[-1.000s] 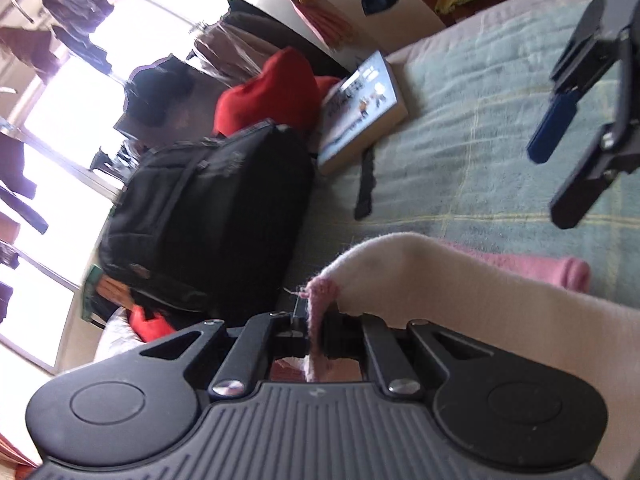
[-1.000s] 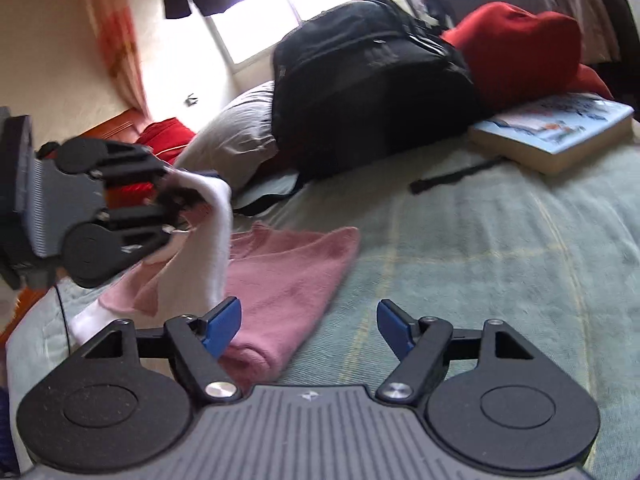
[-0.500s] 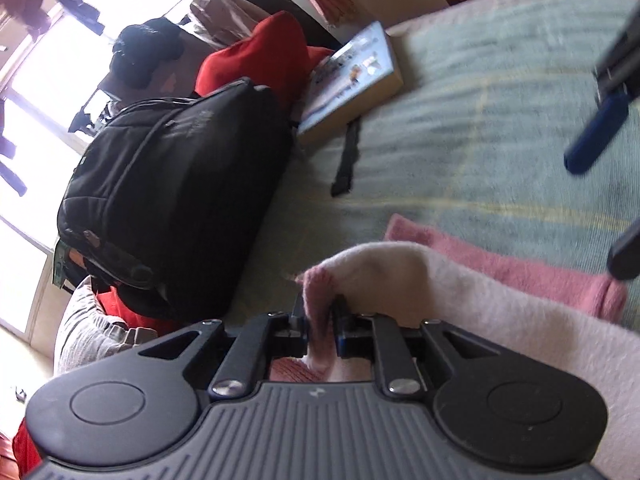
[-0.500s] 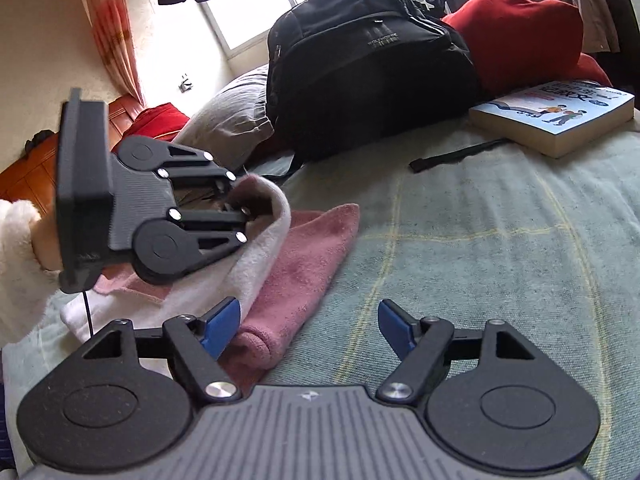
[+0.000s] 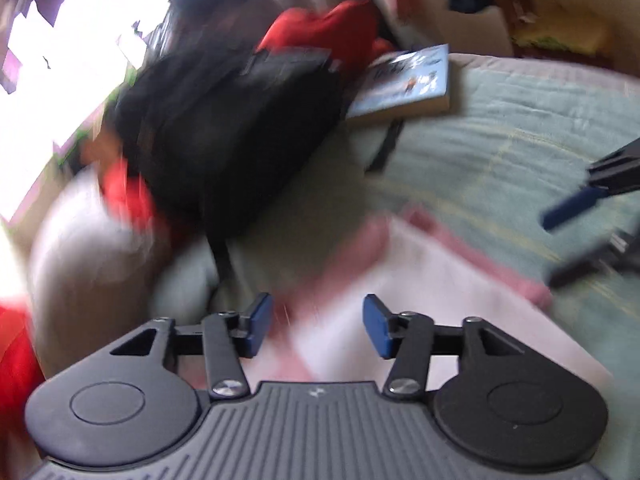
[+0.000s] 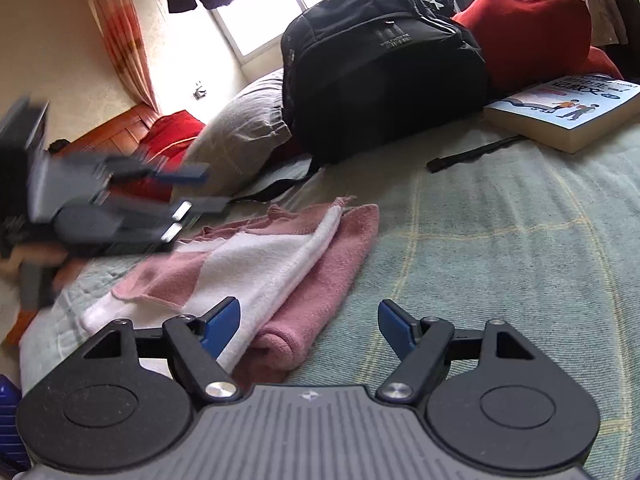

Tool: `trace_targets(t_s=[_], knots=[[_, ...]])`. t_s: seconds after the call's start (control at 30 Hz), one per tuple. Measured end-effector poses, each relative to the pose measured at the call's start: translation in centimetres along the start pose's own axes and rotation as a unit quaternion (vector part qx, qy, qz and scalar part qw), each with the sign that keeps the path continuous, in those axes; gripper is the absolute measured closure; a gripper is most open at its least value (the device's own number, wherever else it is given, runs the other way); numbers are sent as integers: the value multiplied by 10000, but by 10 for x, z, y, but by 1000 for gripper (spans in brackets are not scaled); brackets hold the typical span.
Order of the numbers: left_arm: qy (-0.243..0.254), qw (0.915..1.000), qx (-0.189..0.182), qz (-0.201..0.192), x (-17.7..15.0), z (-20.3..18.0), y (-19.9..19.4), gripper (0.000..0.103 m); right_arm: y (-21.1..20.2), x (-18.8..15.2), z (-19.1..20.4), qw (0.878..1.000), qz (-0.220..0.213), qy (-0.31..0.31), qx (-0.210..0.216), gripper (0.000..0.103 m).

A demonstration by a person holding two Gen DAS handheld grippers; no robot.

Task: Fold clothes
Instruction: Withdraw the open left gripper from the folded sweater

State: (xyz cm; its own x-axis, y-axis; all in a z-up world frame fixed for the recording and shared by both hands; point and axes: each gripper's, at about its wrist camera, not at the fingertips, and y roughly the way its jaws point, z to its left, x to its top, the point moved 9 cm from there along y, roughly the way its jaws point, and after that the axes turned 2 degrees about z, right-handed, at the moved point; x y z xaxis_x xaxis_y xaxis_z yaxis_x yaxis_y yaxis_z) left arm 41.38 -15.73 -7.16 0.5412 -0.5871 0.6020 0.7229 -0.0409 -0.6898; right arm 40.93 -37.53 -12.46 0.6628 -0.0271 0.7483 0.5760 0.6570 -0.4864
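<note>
Left gripper [image 6: 188, 196], jaws apart and empty, hovers over the near-left edge of the bed [image 6: 520, 248]. The pink-and-white towel [image 6: 272, 264] lies folded there, long axis running away from the right gripper [image 6: 310, 320], whose wide, empty jaws bracket its near end. Backpack [image 6: 380, 76] label unreadable; book [image 6: 568, 108] title in Chinese characters.

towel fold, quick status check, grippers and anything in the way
Left gripper open, empty. Right gripper open, empty. Pink and white towel lies folded on the green bedspread. Backpack and book sit beyond, apart from it.
</note>
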Motion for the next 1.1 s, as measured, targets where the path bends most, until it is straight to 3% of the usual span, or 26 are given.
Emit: trace_targets(t_s=[0.07, 0.13, 0.23, 0.33, 0.53, 0.57, 0.6, 0.8, 0.97, 1.1], knots=[[-645, 9972, -276, 264, -36, 3, -15, 44, 1, 0, 3, 10000, -15, -37, 80, 24], [-1108, 9921, -448, 372, -73, 2, -32, 31, 3, 1, 5, 9997, -25, -7, 263, 29], [-1483, 9881, -344, 216, -112, 1, -53, 28, 5, 6, 9, 9972, -57, 221, 718, 43], [-1917, 9808, -337, 135, -137, 3, -67, 22, 12, 13, 13, 9941, 73, 565, 922, 44], [-2371, 9712, -204, -69, -159, 12, -84, 14, 39, 9, 19, 9946, 864, 567, 114, 44], [-2454, 9691, -232, -93, -161, 13, -85, 13, 35, 10, 21, 9948, 906, 464, -22, 54], [-2562, 9662, -267, -97, -165, 14, -86, 13, 32, 10, 24, 9947, 946, 360, -158, 75], [-2994, 9540, -175, 30, -194, 25, -89, 11, 11, 18, 40, 9886, 1141, -281, -946, 75], [-3282, 9446, -53, -18, -215, 39, -98, 10, 20, 54, 111, 9870, 997, -1099, -615, 75], [-3477, 9375, 13, -116, -227, 51, -109, 9, 83, 53, 166, 9757, 1431, -1634, -282, 75]])
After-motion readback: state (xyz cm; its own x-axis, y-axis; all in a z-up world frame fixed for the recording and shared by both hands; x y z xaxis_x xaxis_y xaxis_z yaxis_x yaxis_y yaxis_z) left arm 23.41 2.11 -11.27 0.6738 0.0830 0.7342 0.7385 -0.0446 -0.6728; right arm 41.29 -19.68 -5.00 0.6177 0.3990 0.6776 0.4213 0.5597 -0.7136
